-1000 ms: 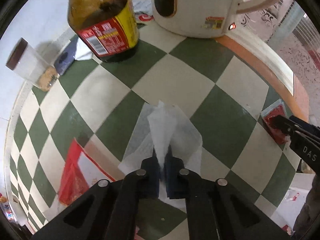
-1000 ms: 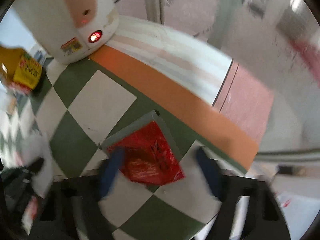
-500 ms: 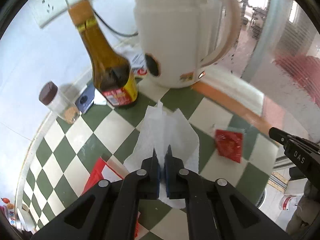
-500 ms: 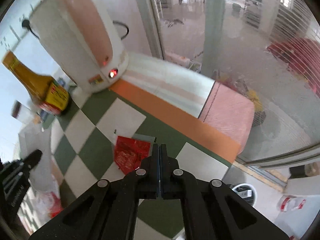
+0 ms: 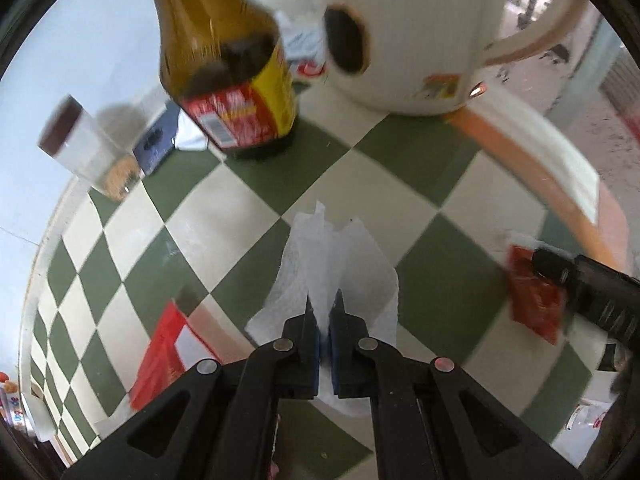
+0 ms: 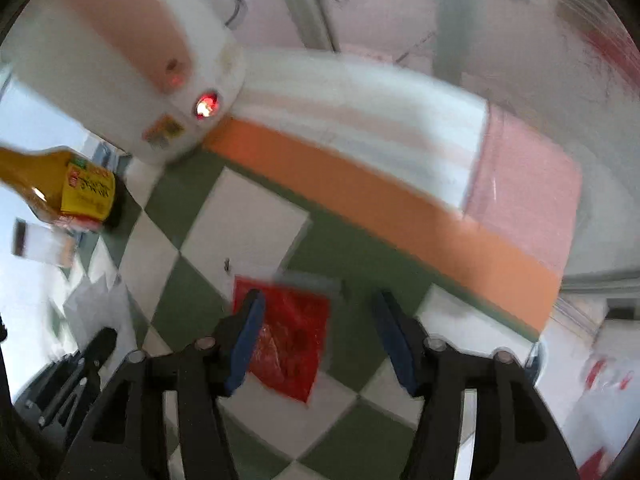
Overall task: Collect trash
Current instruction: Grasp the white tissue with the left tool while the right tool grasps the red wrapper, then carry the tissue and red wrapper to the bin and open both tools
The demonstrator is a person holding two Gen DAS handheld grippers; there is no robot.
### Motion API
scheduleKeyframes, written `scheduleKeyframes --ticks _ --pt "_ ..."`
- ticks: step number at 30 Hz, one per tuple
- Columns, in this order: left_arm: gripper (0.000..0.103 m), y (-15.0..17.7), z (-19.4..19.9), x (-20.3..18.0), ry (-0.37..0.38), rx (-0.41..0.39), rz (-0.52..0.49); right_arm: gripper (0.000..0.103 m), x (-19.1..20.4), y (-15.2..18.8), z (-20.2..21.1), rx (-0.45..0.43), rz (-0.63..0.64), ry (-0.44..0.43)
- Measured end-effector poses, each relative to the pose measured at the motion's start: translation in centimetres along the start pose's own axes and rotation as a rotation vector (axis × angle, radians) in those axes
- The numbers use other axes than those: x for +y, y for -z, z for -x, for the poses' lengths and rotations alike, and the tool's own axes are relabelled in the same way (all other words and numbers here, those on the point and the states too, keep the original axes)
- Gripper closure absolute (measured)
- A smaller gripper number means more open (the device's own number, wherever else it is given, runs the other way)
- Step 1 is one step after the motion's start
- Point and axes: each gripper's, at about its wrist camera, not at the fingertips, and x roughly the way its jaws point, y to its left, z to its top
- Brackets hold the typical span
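Left wrist view: your left gripper (image 5: 325,304) pinches the tissue (image 5: 340,264) near the bottle (image 5: 228,76); your right gripper (image 6: 318,320), jaws just opened, straddles the red packet (image 6: 288,340) untouched.

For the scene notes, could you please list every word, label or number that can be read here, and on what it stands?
No text can be read.
Brown bottle: red and yellow label with a barcode, print blurred.
White kettle: small coloured sticker near the base, blurred.
Red packet: dark print, unreadable.
Red and white wrapper: no legible text.
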Motion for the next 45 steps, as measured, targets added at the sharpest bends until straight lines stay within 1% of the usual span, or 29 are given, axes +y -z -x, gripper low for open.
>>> scheduleKeyframes --ticks 1,2,3,4,5,6,10,14,17,18,19,22,25,26,28,31,32,34,37,39,40,41,42,45 --pt "0.102 0.0 -0.4 0.2 0.000 0.007 0.004 0.040 1.4 0.1 -0.6 0.018 0.061 0.060" --pt "0.102 0.0 -0.6 0.4 0.000 0.011 0.005 0.051 2.5 0.3 -0.8 0.001 0.106 0.106" --pt "0.102 0.1 -0.7 0.5 0.002 0.013 0.005 0.058 3.5 0.7 -0.8 -0.019 0.150 0.148" --pt "0.102 0.2 -0.6 0.6 0.004 0.012 0.006 0.082 4.1 1.1 -0.7 -0.039 0.173 0.146" --pt "0.102 0.3 -0.4 0.7 0.008 0.011 0.007 0.092 4.5 1.4 -0.6 -0.043 0.184 0.138" --pt "0.102 0.4 -0.1 0.8 0.012 0.006 0.009 0.094 4.7 1.5 -0.5 -0.046 0.184 0.146" --pt "0.102 0.8 2.4 1.1 0.035 -0.032 0.015 0.097 3.1 2.1 0.9 -0.077 0.113 0.092" --pt "0.102 1.1 6.0 0.4 0.060 -0.092 -0.007 0.098 0.0 3.1 4.6 -0.134 0.031 0.031" --pt "0.102 1.3 9.1 -1.4 0.093 -0.141 -0.043 0.098 -2.4 3.8 7.3 -0.173 -0.022 0.002" --pt "0.102 1.5 10.2 -2.2 0.108 -0.158 -0.060 0.098 -3.5 4.1 8.6 -0.196 -0.041 -0.003" --pt "0.102 1.6 11.4 -3.2 0.123 -0.175 -0.080 0.101 -4.4 4.3 9.4 -0.212 -0.055 -0.006" --pt "0.102 1.8 13.9 -6.9 0.165 -0.215 -0.145 0.102 -8.3 5.4 12.0 -0.252 -0.110 -0.012" --pt "0.102 2.5 16.0 -11.0 0.210 -0.237 -0.209 0.102 -12.4 7.8 14.7 -0.285 -0.165 0.000" --pt "0.102 3.1 16.7 -12.9 0.229 -0.243 -0.240 0.102 -14.2 8.8 15.6 -0.296 -0.189 0.009" --pt "0.102 4.1 17.7 -16.2 0.265 -0.240 -0.293 0.102 -17.3 10.4 16.7 -0.306 -0.238 0.012" --pt "0.102 6.7 18.3 -22.2 0.337 -0.207 -0.386 0.102 -22.4 13.7 18.0 -0.314 -0.322 0.024" --pt "0.102 7.7 18.2 -24.2 0.357 -0.190 -0.417 0.102 -24.6 15.3 18.4 -0.316 -0.361 0.031" --pt "0.102 10.4 17.5 -28.8 0.405 -0.141 -0.486 0.102 -28.3 18.1 18.6 -0.307 -0.427 0.047" --pt "0.101 14.8 14.7 -35.2 0.476 -0.032 -0.569 0.102 -34.3 23.1 17.9 -0.276 -0.539 0.074" --pt "0.101 17.9 11.6 -39.3 0.520 0.070 -0.609 0.102 -38.0 26.4 16.4 -0.245 -0.606 0.093" --pt "0.101 19.7 9.5 -41.3 0.538 0.132 -0.621 0.102 -40.1 28.5 15.1 -0.224 -0.648 0.096" --pt "0.101 21.5 6.9 -43.2 0.551 0.192 -0.625 0.102 -42.2 30.5 13.5 -0.200 -0.691 0.088" --pt "0.101 22.8 5.0 -44.5 0.561 0.229 -0.634 0.102 -44.0 32.2 12.1 -0.176 -0.724 0.080" --pt "0.101 27.6 -3.1 -49.4 0.557 0.354 -0.647 0.102 -49.3 37.2 6.1 -0.111 -0.826 0.034"
